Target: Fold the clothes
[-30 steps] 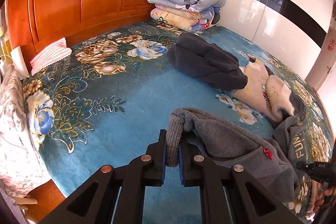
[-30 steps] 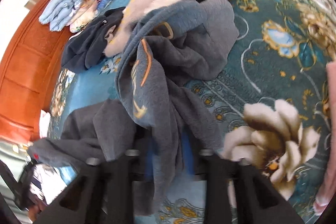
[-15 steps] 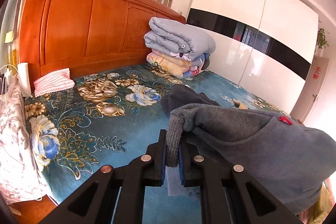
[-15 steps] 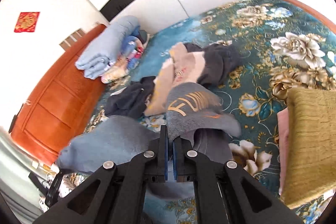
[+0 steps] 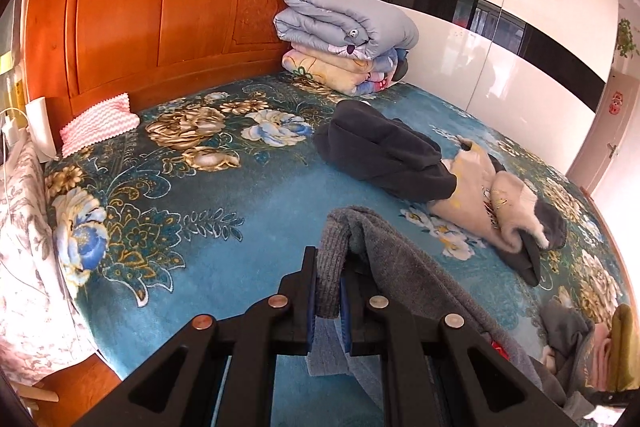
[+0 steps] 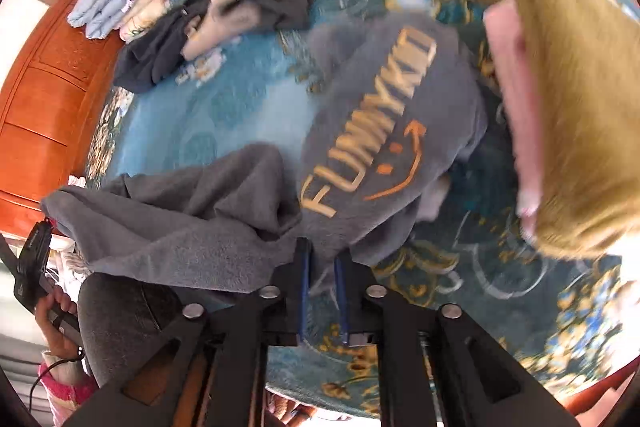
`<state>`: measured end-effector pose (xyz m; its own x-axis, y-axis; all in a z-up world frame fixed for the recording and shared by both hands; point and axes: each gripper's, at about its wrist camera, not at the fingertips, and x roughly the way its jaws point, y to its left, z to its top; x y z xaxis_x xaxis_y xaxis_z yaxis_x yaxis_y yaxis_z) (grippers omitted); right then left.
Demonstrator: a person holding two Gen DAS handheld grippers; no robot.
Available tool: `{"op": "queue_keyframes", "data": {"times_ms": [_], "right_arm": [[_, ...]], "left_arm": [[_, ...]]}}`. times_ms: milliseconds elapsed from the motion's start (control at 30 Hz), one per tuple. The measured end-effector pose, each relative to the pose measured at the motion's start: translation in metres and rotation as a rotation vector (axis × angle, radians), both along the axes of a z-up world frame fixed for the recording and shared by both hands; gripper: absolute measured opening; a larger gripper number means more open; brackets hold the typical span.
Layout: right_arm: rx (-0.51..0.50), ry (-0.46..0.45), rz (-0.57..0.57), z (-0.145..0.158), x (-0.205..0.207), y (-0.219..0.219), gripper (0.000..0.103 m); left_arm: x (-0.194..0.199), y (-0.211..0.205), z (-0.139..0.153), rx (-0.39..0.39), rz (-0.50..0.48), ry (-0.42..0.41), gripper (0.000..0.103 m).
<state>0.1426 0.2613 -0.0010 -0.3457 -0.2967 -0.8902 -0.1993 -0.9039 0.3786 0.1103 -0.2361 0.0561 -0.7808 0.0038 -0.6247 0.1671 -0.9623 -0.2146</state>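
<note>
Spreading step: judged from both views, a grey sweatshirt is held up between the two grippers, likely being opened out to lay flat on the bed before folding.

Left wrist view, left hand-held gripper (image 5: 327,293): pressed together on the ribbed cuff or hem (image 5: 330,267) of the grey sweatshirt (image 5: 404,275), which trails off toward 4 o'clock.
Left wrist view, bed (image 5: 224,211): blue flowered cover, bare of clothes toward 10 o'clock.
Left wrist view, other clothes: a dark garment (image 5: 384,155) at 1 o'clock with a cream garment (image 5: 476,203) just beside it at 2 o'clock, both rumpled; folded quilts (image 5: 344,31) by the headboard (image 5: 160,11) at 12 o'clock.

Right wrist view, right hand-held gripper (image 6: 321,281): pinching the sweatshirt's edge below the orange lettering (image 6: 372,123); this view is blurred.
Right wrist view, sweatshirt: the lettered front runs toward 1 o'clock, a plain grey part (image 6: 180,227) stretches to 9 o'clock, where a person's hand (image 6: 56,311) holds the other gripper.
Right wrist view, stack (image 6: 568,99): mustard and pink pieces at 2 o'clock, seemingly folded.

Next move calls for: keeping both pinches tight, drawing the cloth taut and lowering it front-down or front-up onto the bare bed surface, clear of the rumpled pile and the stack.
</note>
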Motion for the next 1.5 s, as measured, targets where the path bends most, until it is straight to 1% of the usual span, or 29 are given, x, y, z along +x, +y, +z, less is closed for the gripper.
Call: {"op": "queue_keyframes", "data": {"times_ms": [33, 100, 267, 367, 433, 467, 567, 600, 633, 667, 700, 767, 933, 1000, 1100, 1233, 1333, 1433, 1500], "right_arm": [[0.010, 0.024, -0.001, 0.007, -0.003, 0.004, 0.033], [0.015, 0.069, -0.025, 0.019, -0.010, 0.011, 0.048], [0.012, 0.077, -0.147, 0.013, -0.054, 0.022, 0.051], [0.032, 0.033, -0.234, -0.005, -0.084, 0.030, 0.051], [0.054, -0.006, -0.271, -0.019, -0.100, 0.035, 0.051], [0.060, -0.026, -0.291, -0.024, -0.103, 0.039, 0.051], [0.108, -0.064, -0.302, -0.032, -0.106, 0.049, 0.051], [0.122, -0.076, -0.306, -0.035, -0.107, 0.053, 0.042], [0.108, -0.070, -0.314, -0.033, -0.103, 0.058, 0.021], [0.093, -0.064, -0.322, -0.030, -0.099, 0.063, 0.010], [0.078, -0.058, -0.329, -0.028, -0.095, 0.068, 0.006], [0.034, -0.030, -0.336, -0.019, -0.087, 0.078, 0.006], [-0.045, 0.090, -0.338, 0.031, -0.066, 0.101, 0.006], [-0.047, 0.132, -0.343, 0.047, -0.058, 0.104, 0.006], [-0.048, 0.194, -0.349, 0.071, -0.045, 0.109, 0.006], [-0.051, 0.276, -0.357, 0.102, -0.028, 0.115, 0.006], [-0.052, 0.339, -0.363, 0.126, -0.016, 0.120, 0.006], [-0.054, 0.399, -0.368, 0.149, -0.003, 0.124, 0.006], [-0.073, 0.359, -0.372, 0.140, -0.019, 0.124, 0.006]], "left_arm": [[-0.001, 0.000, 0.000, -0.001, 0.001, -0.002, 0.010], [-0.003, 0.000, -0.001, -0.002, 0.004, -0.006, 0.010], [-0.003, 0.000, -0.002, -0.013, 0.007, -0.016, 0.010], [-0.002, -0.002, -0.004, -0.013, 0.013, -0.024, 0.010], [-0.001, -0.003, -0.005, -0.015, 0.017, -0.028, 0.010], [-0.001, -0.004, -0.006, -0.015, 0.019, -0.031, 0.010], [-0.001, -0.008, -0.008, -0.012, 0.029, -0.039, 0.010], [-0.002, -0.010, -0.009, -0.009, 0.033, -0.042, 0.010], [-0.002, -0.011, -0.010, -0.005, 0.037, -0.044, 0.010], [-0.003, -0.014, -0.011, 0.002, 0.041, -0.048, 0.010], [-0.004, -0.016, -0.012, 0.010, 0.046, -0.051, 0.010], [-0.005, -0.019, -0.015, 0.027, 0.055, -0.058, 0.010], [-0.006, -0.020, -0.016, 0.033, 0.059, -0.058, 0.010], [-0.004, -0.020, -0.013, 0.029, 0.065, -0.048, 0.010], [0.005, -0.025, -0.003, 0.022, 0.093, -0.012, 0.010], [0.022, -0.034, 0.020, 0.010, 0.141, 0.068, 0.010], [0.024, -0.039, 0.037, 0.014, 0.159, 0.111, 0.010], [0.008, -0.042, 0.038, 0.021, 0.155, 0.080, 0.010], [-0.005, -0.042, 0.032, 0.015, 0.149, 0.039, 0.010]]}}
